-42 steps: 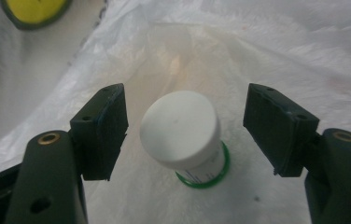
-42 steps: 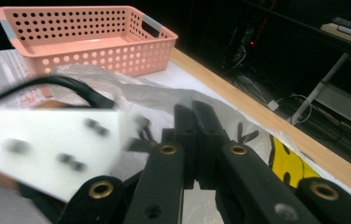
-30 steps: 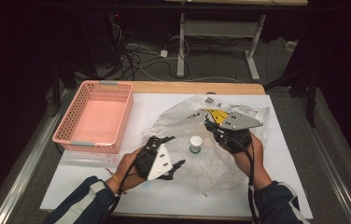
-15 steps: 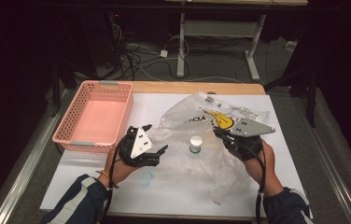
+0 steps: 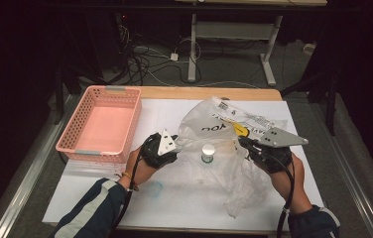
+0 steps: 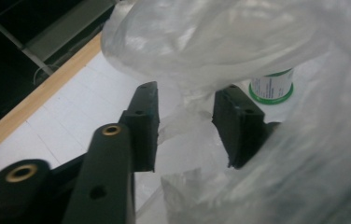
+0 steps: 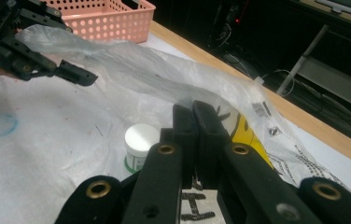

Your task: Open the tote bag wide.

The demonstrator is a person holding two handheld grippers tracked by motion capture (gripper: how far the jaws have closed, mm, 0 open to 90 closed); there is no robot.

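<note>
Plastic bag (image 5: 224,148), clear and crumpled with printed labels, lies across the middle of the white table cover (image 5: 100,198), and a small white-capped jar (image 5: 208,152) stands upright on the cover with the film gathered around it. Your right gripper (image 5: 246,144) is clamped on the bag's right edge, its two black jaws pressed together on the film. Your left gripper (image 5: 174,144) sits at the bag's left edge; its jaws have just been closing, and in the left gripper view a fold of film lies between them with a gap on either side, so they do not yet pinch it. The risk is a thin catch: if the left jaws close on only a wisp, the slick film could slide out as you pull the mouth apart. Pulling the two sides unevenly could also drag the film against the jar and tip it, since it stands free and close to both grippers. A pink basket (image 5: 100,124) rests well apart at the left of the table, clear of the work.
</note>
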